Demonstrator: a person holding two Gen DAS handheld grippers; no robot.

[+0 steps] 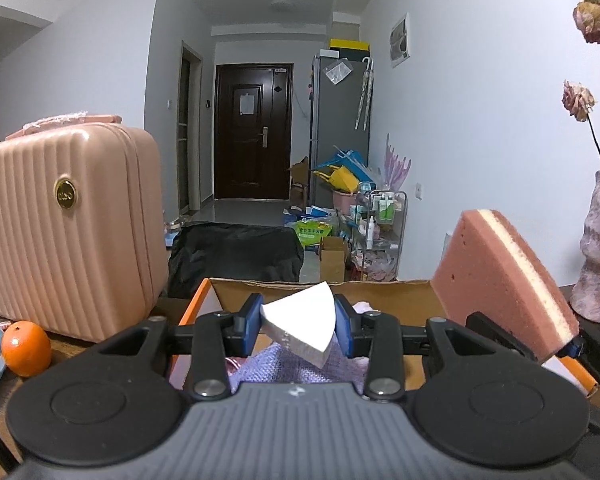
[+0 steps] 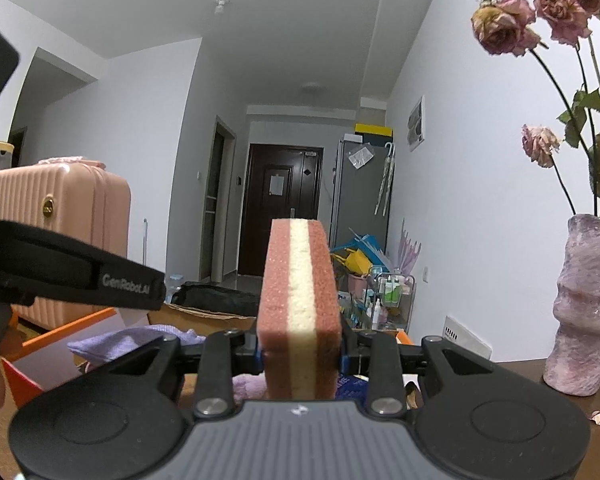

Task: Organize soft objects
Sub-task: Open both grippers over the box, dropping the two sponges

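left wrist view: a white foam wedge (image 1: 300, 326) is pinched between the blue pads of the left tool (image 1: 299, 326), held above the open cardboard box (image 1: 380, 292) where a purple cloth (image 1: 300, 368) is already laid. right wrist view: a pink sponge with a cream layer (image 2: 300, 312) is clamped upright in the right tool (image 2: 300, 354), just beside the box on the brown surface (image 2: 520, 380). the carrying step is judged to be in hand, and next each piece is to be lowered into the box and the pads spread.
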